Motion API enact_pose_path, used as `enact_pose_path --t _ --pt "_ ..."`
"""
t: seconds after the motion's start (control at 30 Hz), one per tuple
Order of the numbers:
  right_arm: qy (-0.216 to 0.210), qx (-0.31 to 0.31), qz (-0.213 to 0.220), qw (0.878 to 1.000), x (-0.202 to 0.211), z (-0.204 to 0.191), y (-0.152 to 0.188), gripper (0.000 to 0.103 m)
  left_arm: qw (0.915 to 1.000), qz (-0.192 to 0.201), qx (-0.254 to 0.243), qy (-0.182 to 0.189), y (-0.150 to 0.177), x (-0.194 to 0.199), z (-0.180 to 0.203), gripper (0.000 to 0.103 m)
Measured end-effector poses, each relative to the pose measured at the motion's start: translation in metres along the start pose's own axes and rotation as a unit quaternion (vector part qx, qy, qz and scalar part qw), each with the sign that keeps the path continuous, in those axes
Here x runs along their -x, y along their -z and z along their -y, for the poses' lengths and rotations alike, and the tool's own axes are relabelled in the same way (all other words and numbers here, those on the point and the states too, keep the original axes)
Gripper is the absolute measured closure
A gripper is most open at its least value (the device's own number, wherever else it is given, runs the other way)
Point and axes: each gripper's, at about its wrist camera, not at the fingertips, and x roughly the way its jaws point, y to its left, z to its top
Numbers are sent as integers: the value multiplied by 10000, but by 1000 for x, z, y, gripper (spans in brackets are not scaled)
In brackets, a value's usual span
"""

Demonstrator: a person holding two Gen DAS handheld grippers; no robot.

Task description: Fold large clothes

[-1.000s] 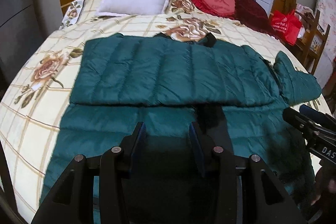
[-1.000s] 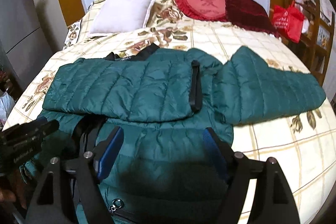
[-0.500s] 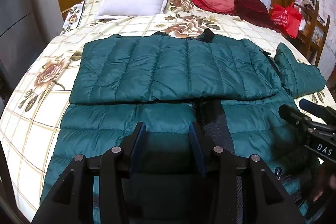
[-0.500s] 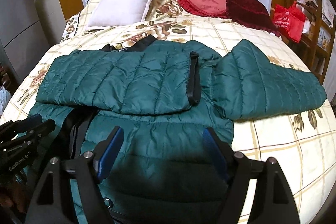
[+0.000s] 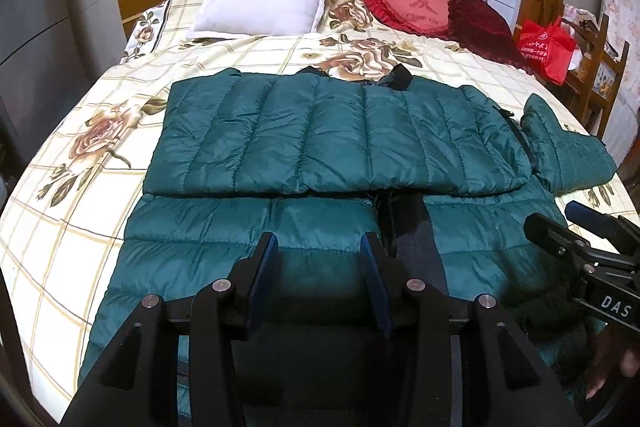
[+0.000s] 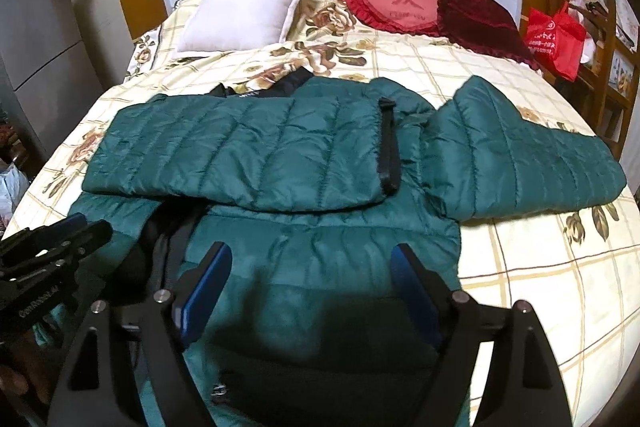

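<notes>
A dark green quilted jacket (image 5: 332,131) lies flat on the bed, collar toward the pillows. One sleeve (image 6: 248,155) is folded across the chest; the other sleeve (image 6: 520,163) sticks out to the right on the bedspread. My left gripper (image 5: 320,241) hovers open over the jacket's lower left part, nothing between its pads. My right gripper (image 6: 311,250) hangs over the lower right part, its jaws opening, with no fabric pinched. Each gripper shows in the other's view: the right gripper (image 5: 556,217), the left gripper (image 6: 80,227).
The bed (image 5: 80,211) has a cream checked floral bedspread. At its head lie a white pillow (image 5: 268,1) and a red heart cushion (image 5: 412,3) beside a dark red cushion (image 6: 476,19). A red bag (image 6: 554,39) sits on wooden furniture at the right. Grey cabinet (image 6: 36,39) stands left.
Both views have drawn back and tilted up slightly, showing more of the wall. The jacket lies as before and neither gripper has taken hold of anything.
</notes>
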Motion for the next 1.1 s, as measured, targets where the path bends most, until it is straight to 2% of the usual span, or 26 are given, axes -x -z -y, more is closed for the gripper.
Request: enact_pose_path --t 0.27,0.5,0.83,1.1 --pt "107 -124 47 9999 13 2 9 16 9998 128 36 123 -3 7 3 51" --pt "155 -165 102 9997 20 6 10 16 9985 315 -24 458 -6 12 13 51" --pt "150 -124 184 9996 25 10 -1 12 9989 268 -190 329 -17 4 23 51" --pt "211 -175 68 9996 15 21 -3 12 9991 243 -199 271 -26 -8 24 51"
